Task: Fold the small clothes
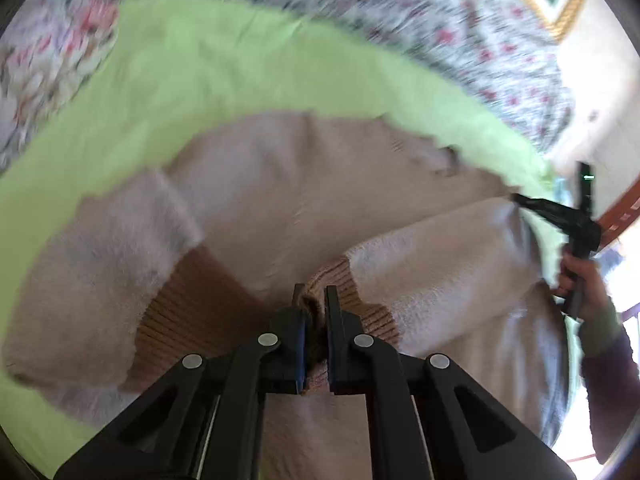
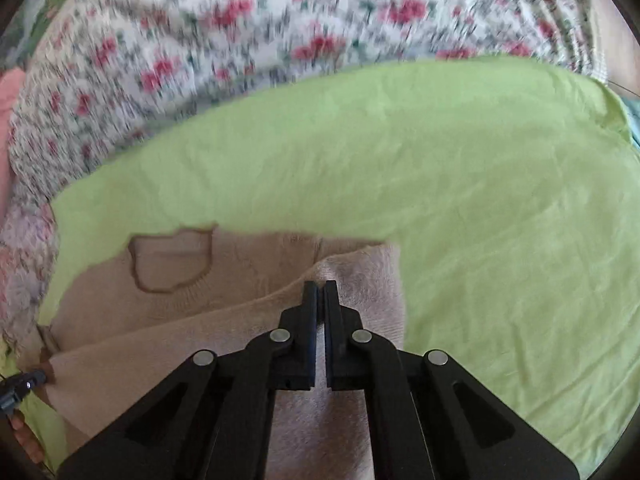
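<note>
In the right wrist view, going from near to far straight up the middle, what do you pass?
Right hand-held gripper, closed on a fold of the beige sweater → green sheet → floral bedspread.

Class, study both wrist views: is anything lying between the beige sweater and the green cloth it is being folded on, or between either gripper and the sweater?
Nothing visible does. The left gripper is shut on the ribbed cuff of the sweater; the right gripper is shut on its folded edge. The green cloth around it shows bare.
</note>
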`<state>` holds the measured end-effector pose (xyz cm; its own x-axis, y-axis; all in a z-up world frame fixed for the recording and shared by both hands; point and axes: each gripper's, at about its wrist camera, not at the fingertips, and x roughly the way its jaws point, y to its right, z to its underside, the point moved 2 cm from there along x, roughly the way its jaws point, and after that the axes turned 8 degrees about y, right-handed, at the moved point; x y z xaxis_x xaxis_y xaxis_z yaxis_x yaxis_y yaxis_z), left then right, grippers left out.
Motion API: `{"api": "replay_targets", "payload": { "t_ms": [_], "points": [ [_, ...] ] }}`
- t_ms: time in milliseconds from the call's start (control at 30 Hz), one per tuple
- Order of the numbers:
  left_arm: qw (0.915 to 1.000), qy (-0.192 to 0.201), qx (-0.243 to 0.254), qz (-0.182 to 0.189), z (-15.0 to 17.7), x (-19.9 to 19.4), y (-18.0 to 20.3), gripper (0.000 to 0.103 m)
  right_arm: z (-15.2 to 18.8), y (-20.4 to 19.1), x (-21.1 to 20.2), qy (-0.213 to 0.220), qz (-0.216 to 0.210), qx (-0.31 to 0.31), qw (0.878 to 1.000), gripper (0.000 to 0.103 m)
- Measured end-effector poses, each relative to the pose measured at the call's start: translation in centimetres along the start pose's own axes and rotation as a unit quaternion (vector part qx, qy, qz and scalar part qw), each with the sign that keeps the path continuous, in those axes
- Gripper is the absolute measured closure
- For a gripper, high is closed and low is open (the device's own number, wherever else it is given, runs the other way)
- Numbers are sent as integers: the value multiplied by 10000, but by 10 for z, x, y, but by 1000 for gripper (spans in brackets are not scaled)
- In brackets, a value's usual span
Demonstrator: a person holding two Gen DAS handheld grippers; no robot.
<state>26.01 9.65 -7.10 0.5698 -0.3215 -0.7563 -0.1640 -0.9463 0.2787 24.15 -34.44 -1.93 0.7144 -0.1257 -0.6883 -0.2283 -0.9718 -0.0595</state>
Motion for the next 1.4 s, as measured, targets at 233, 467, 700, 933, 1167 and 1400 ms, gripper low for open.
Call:
{"api": "replay_targets", "payload": {
  "t_ms": [233, 467, 700, 933, 1167, 1400],
  "points": [
    [9999, 34, 70, -93, 10, -11, 1, 89, 12, 9, -7, -125, -28, 151, 9998, 73],
    [9990, 357, -213, -130, 30, -66, -11, 61, 27, -10, -75, 350, -771, 325, 9959, 45],
    [9968, 341, -594, -423, 52, -83, -41, 56, 70, -39, -111, 197, -1280, 379, 9908, 45],
    [9949, 341, -906, -294, 46, -75, -50, 46, 100, -59, -122, 18, -1512, 477, 9874, 45],
    [9893, 286, -1415, -188, 30, -45, -68, 57, 122, -75, -120, -258, -1590, 447, 9859, 45],
    [9852, 865, -1477, -76, 19, -71, -66, 96, 126, -80, -123, -278, -1615, 369, 9858, 45]
  ]
}}
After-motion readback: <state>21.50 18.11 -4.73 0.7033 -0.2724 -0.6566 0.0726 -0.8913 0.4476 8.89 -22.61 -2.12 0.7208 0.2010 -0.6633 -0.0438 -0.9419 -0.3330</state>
